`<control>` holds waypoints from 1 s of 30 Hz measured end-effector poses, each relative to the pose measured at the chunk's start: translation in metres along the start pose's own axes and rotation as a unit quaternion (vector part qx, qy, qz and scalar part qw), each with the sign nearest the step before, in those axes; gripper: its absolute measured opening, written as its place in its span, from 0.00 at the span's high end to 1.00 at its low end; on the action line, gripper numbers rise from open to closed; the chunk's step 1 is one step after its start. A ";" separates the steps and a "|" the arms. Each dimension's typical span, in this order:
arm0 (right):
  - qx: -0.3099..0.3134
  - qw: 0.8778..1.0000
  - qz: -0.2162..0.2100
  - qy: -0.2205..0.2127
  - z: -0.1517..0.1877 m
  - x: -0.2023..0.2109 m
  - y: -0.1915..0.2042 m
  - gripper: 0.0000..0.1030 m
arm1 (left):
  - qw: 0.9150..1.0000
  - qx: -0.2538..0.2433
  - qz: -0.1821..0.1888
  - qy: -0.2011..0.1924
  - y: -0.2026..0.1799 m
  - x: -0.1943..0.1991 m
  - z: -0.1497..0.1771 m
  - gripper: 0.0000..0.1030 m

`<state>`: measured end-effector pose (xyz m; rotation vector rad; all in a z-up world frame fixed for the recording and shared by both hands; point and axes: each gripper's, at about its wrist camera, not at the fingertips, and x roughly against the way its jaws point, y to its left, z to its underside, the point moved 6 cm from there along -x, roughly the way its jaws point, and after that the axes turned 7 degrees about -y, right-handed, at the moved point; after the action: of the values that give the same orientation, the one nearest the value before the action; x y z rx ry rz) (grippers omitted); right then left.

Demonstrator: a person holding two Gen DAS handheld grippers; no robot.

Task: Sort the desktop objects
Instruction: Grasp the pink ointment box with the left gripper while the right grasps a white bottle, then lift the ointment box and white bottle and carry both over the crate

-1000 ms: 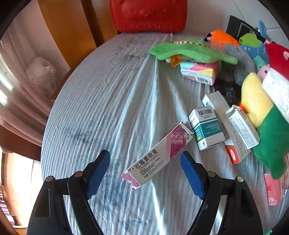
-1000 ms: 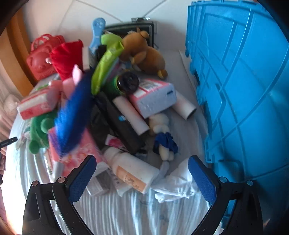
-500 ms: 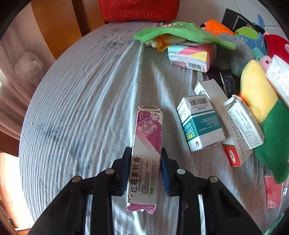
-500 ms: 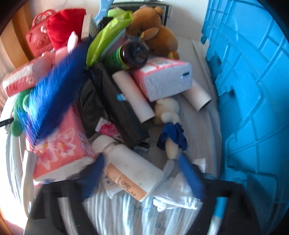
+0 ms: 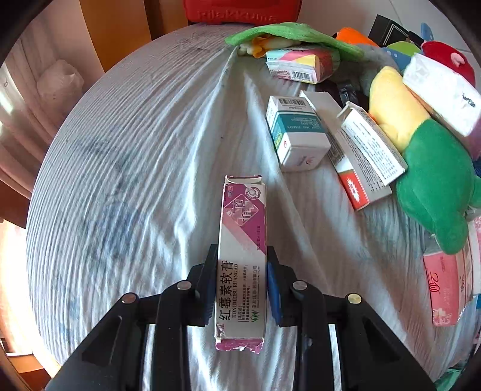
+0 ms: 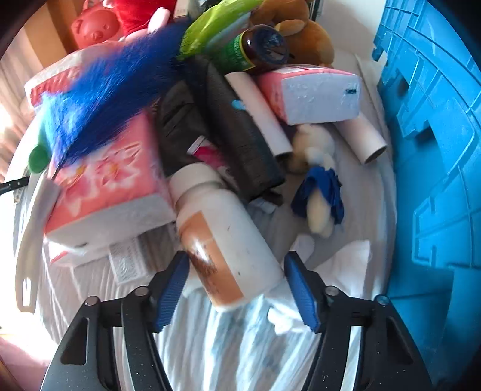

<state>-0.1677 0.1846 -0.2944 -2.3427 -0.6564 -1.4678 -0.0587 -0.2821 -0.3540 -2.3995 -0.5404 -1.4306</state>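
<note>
The left gripper [image 5: 241, 279] is clamping the ointment carton [image 5: 243, 264] above the cloth-covered table [image 5: 135, 156]; the right gripper [image 6: 237, 288], fingers spread, is straddling a white pill bottle [image 6: 222, 237] (round, tilted), which could roll free as they close.

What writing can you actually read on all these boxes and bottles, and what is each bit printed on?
"红霉素软膏" and "HONGMEISU RUANGAO": on the long pink and white ointment box clamped in the left gripper.
Raised letters on the red plastic case: partly readable, roughly "rilakkuma".
Teal and white box, the slim white boxes and the tissue pack: barcodes and print too small to read.
White bottle between the open right gripper's fingers: label blurred, unreadable.
</note>
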 end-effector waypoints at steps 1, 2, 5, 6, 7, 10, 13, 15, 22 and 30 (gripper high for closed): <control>0.003 1.000 -0.003 -0.002 0.001 0.003 0.001 0.38 | 1.000 -0.002 0.003 -0.001 -0.004 0.002 0.003 0.73; 0.004 1.000 -0.008 -0.007 0.001 0.006 0.002 0.38 | 1.000 -0.002 0.004 -0.001 -0.007 0.003 0.005 0.72; -0.002 1.000 -0.017 -0.016 -0.004 0.004 -0.001 0.31 | 1.000 -0.010 -0.001 -0.002 -0.018 0.005 0.010 0.73; -0.002 1.000 -0.016 -0.016 -0.006 0.001 -0.002 0.31 | 1.000 -0.011 -0.004 -0.002 -0.021 0.006 0.011 0.73; -0.001 1.000 -0.017 -0.013 -0.007 -0.002 -0.002 0.31 | 1.000 -0.010 -0.001 0.000 -0.024 0.007 0.012 0.73; 0.010 1.000 -0.021 -0.004 -0.008 -0.013 0.002 0.31 | 1.000 -0.010 -0.004 -0.004 -0.031 0.014 0.014 0.73; 0.023 1.000 -0.007 0.006 -0.002 -0.019 0.005 0.35 | 1.000 -0.010 -0.002 -0.014 -0.038 0.026 0.015 0.73; 0.021 1.000 0.000 0.006 0.002 -0.015 0.007 0.40 | 1.000 -0.013 -0.002 -0.024 -0.042 0.035 0.016 0.73; -0.026 0.999 -0.008 -0.024 0.016 0.017 0.003 0.47 | 0.997 -0.029 0.002 -0.068 -0.060 0.064 -0.015 0.73; -0.043 0.995 -0.003 -0.085 0.007 0.069 0.007 0.49 | 0.991 -0.038 0.028 -0.123 -0.083 0.110 -0.026 0.73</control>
<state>-0.1330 0.1971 -0.2351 -2.5547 -0.6548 -1.3330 -0.0691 -0.2010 -0.2397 -2.6487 -0.4775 -1.1588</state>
